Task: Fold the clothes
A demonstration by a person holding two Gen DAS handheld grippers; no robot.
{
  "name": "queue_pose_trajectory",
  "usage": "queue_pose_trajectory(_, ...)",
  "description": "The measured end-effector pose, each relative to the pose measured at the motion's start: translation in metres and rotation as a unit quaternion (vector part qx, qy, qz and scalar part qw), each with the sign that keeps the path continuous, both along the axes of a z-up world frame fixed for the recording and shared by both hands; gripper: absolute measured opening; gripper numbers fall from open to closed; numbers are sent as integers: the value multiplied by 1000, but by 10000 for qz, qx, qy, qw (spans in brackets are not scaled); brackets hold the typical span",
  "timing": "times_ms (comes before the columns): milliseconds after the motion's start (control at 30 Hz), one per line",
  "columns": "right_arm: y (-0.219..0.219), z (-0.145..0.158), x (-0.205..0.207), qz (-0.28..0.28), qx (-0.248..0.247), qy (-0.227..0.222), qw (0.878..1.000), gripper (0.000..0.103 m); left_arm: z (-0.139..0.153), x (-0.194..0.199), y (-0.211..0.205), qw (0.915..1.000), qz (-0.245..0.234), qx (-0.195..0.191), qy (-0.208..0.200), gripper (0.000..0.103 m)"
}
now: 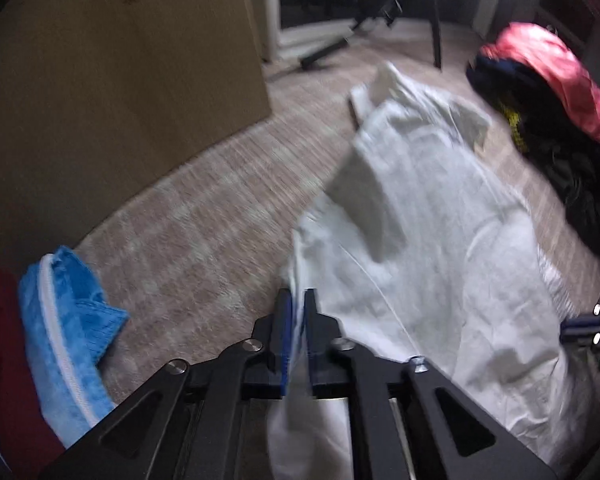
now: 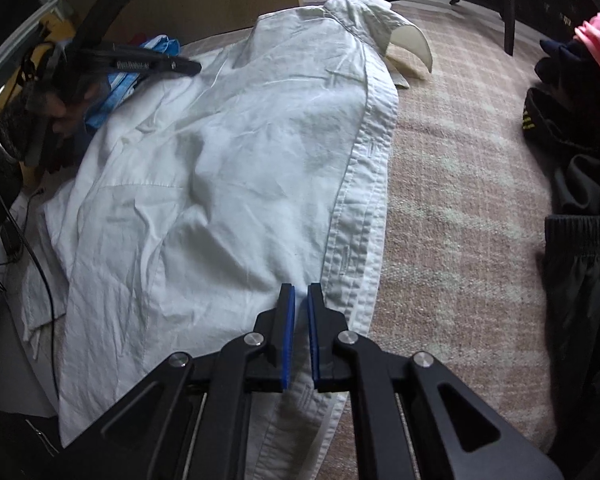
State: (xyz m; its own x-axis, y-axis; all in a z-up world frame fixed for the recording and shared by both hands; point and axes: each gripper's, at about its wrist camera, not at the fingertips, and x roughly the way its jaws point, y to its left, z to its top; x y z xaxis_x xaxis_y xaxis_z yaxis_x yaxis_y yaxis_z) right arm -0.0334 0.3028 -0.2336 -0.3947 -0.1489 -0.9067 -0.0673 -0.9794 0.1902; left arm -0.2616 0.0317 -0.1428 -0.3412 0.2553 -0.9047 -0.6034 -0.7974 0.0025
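Observation:
A white button-up shirt [image 2: 220, 168] lies spread on the carpet, collar [image 2: 380, 20] at the far end and button band [image 2: 364, 208] along its right side. My right gripper [image 2: 301, 296] is shut on a fold of the shirt beside the button band near the hem. In the blurred left wrist view, my left gripper [image 1: 299, 300] is shut on the white shirt [image 1: 428, 232] at its near left edge, with cloth running between the blue pads. The left gripper [image 2: 192, 67] also shows at the shirt's far left side. The right gripper [image 1: 596, 328] peeks in at the right edge.
A blue towel [image 1: 68, 312] and a red cloth [image 1: 4, 360] lie left of the shirt by a brown panel [image 1: 120, 80]. To the right is a heap of dark clothes [image 2: 580, 240] with a pink garment [image 1: 548, 76]. A chair leg [image 2: 508, 12] stands behind. Patterned carpet [image 2: 460, 200] lies between.

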Motion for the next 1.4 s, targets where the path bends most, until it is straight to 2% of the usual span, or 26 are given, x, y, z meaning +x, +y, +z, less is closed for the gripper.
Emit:
queue_pose_trajectory(33,1,0,0,4,9,-6,10000,7,0,-2,-2,9999,77,-70,-28,52)
queue_pose_trajectory(67,1,0,0,7,14,-14,10000,7,-1,-3,-2,9999,111,-106,-53,62)
queue_pose_trajectory(100,1,0,0,12,16,-21,10000,7,-2,-3,-2,9998,139,-144,-75,60)
queue_pose_trajectory(167,1,0,0,22,15,-28,10000,7,-7,2,0,9997,40,-227,-43,27)
queue_pose_trajectory(200,0,0,-2,22,14,-33,10000,7,-9,4,1,9996,-9,-269,-27,3)
queue_pose_trajectory(233,1,0,-2,23,6,-22,10000,7,-11,7,3,9995,-59,-311,-11,1)
queue_pose_trajectory(300,3,1,3,17,-23,26,10000,7,-16,12,5,9991,-149,-395,20,1)
queue_pose_trajectory(367,6,1,8,-2,-68,100,9999,7,-19,9,-1,9987,15,-509,35,2)
queue_pose_trajectory(467,4,2,11,89,110,87,9999,7,-17,5,-5,9904,458,-1089,714,0)
queue_pose_trajectory(533,4,4,8,81,112,-53,9999,6,-1,4,-15,9948,619,-537,609,6)
queue_pose_trajectory(600,11,13,3,-35,-79,73,9999,7,15,9,-20,9969,608,-27,508,6)
queue_pose_trajectory(700,18,28,-15,-3,-157,457,9988,7,30,52,5,9973,-372,607,164,4)
queue_pose_trajectory(767,15,31,-32,165,-338,656,9971,8,27,85,28,9894,-1092,925,-256,7)
queue_pose_trajectory(800,11,27,-40,293,-275,612,9973,8,18,94,42,9857,-1311,949,-459,11)
queue_pose_trajectory(867,1,17,-56,565,-84,471,9973,8,0,113,71,9762,-1740,977,-845,11)
queue_pose_trajectory(900,-1,11,-59,628,152,314,9974,8,-7,118,73,9769,-1844,746,-781,11)
queue_pose_trajectory(933,-3,5,-61,672,420,136,9968,6,-17,120,77,9822,-1795,257,-489,12)
queue_pose_trajectory(967,4,6,-56,561,451,95,9974,6,-27,122,81,9843,-1743,-199,-200,12)
queue_pose_trajectory(1000,13,8,-50,414,427,86,9982,6,-25,121,76,9851,-1709,-200,14,12)
queue_pose_trajectory(1067,30,13,-37,119,378,67,9992,7,-24,110,64,9903,-1260,-525,275,11)
queue_pose_trajectory(1133,41,21,-24,-77,206,122,9997,9,-13,104,48,9947,-982,-259,173,7)
queue_pose_trajectory(1200,35,34,-7,-38,-169,304,9994,9,6,114,37,9946,-983,339,-30,7)
queue_pose_trajectory(1300,5,47,4,344,-529,613,9961,10,19,145,48,9840,-1377,1050,-415,7)
queue_pose_trajectory(1333,-6,47,4,505,-638,662,9945,12,22,141,48,9797,-1522,1179,-552,12)
queue_pose_trajectory(1367,-18,45,3,658,-684,665,9933,16,23,155,58,9747,-1743,1225,-669,14)
queue_pose_trajectory(1400,-28,42,0,761,-633,610,9932,17,15,169,68,9739,-1891,1071,-660,14)
